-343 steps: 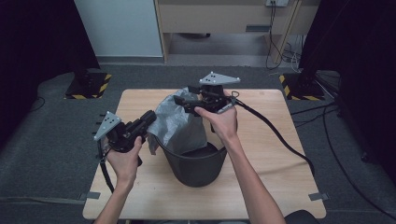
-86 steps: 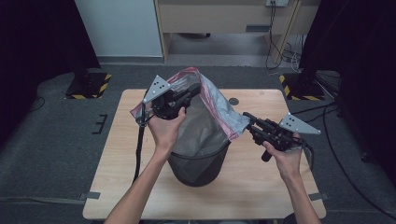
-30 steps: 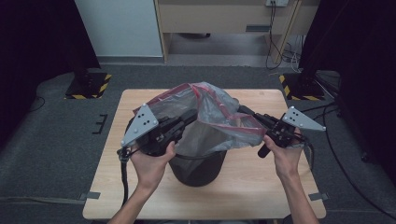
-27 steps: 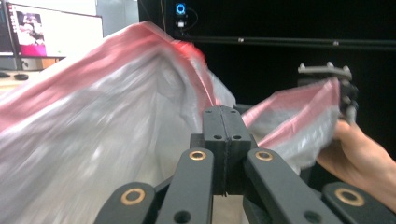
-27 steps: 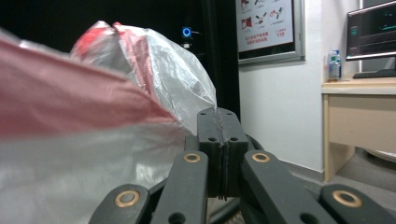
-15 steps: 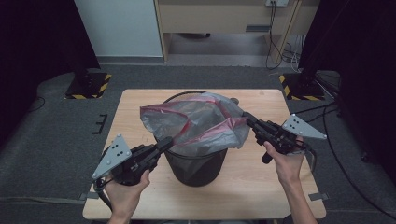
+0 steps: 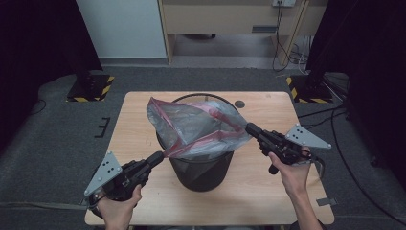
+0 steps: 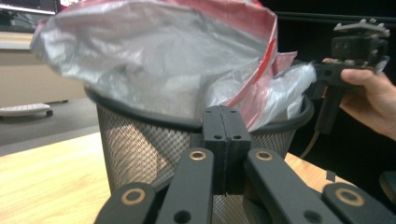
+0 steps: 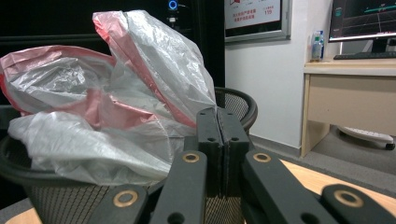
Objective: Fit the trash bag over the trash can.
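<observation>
table (image 7: 143,124): light wood top, carries the bin; small dark round spot near far edge, right of the bin.
bin (image 7: 201,167): black mesh wastebasket, upright, approx. mid-table; rim seen in left gripper view (image 8: 140,140) and right gripper view (image 9: 233,100).
bag (image 7: 191,127): translucent grey plastic liner w/ red band along its mouth; bunched over the bin's top, stretched out toward both sides, not seated around the rim. Near-left corner pulled to a point past the rim; right side drawn out over the right rim. In left gripper view (image 8: 154,60) it billows above the rim; in right gripper view (image 9: 107,107) it's crumpled, part draped over the near rim.
left hand-held gripper (image 7: 159,157): at the table's near-left, tips at the bag's pulled-out corner. Jaws fully together in left gripper view (image 8: 226,126), no gap visible; bag film sits right at the tips, so pinching the bag's edge.
right hand-held gripper (image 7: 249,128): right of the bin, tips at the bag's right edge. Jaws pressed together in right gripper view (image 9: 217,128); bag film meets the tips, gripping the bag.
writing: wall sign (image 9: 254,11) in right gripper view, red header w/ white text, too small to read; monitor (image 9: 364,18) on a desk at far right shows lines, nothing legible. No brand readable on bag or bin.
</observation>
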`<state>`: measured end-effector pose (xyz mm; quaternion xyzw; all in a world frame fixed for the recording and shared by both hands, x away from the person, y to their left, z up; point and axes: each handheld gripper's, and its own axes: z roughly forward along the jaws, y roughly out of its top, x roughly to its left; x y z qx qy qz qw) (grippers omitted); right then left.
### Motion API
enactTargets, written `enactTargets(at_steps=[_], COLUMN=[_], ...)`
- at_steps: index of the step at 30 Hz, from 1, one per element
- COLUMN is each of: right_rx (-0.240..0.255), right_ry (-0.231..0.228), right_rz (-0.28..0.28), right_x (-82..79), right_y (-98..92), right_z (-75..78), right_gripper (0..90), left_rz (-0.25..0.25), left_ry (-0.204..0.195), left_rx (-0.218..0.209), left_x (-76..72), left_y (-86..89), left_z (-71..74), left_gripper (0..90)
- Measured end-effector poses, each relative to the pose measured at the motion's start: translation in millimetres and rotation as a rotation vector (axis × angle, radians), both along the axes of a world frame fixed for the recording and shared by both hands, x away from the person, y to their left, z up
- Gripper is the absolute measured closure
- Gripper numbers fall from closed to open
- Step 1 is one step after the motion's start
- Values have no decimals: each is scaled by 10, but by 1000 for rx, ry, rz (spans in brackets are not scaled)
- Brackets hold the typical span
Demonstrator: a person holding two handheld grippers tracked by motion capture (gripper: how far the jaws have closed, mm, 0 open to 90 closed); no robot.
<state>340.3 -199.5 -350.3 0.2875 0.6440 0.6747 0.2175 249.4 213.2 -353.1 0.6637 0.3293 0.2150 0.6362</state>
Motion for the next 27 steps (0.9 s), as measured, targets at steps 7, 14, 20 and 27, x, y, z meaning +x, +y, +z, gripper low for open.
enactTargets(at_steps=[7, 14, 20, 27], right_rx=[-10, -19, -24, -27], right_ry=[38, 38, 38, 39], right_rz=[3, 11, 13, 15], right_x=[-59, -50, -35, -25], right_y=[16, 10, 27, 29], right_z=[-79, -85, -77, -68], right_gripper=[896, 895, 893, 893], left_rz=[6, 9, -15, -76], left_ry=[39, -59, -147, -190], left_rx=[12, -73, -120, -96], left_x=[28, 13, 66, 140], left_y=[-4, 104, 93, -154], left_z=[-149, -40, 179, 318], left_gripper=[900, 897, 657, 485])
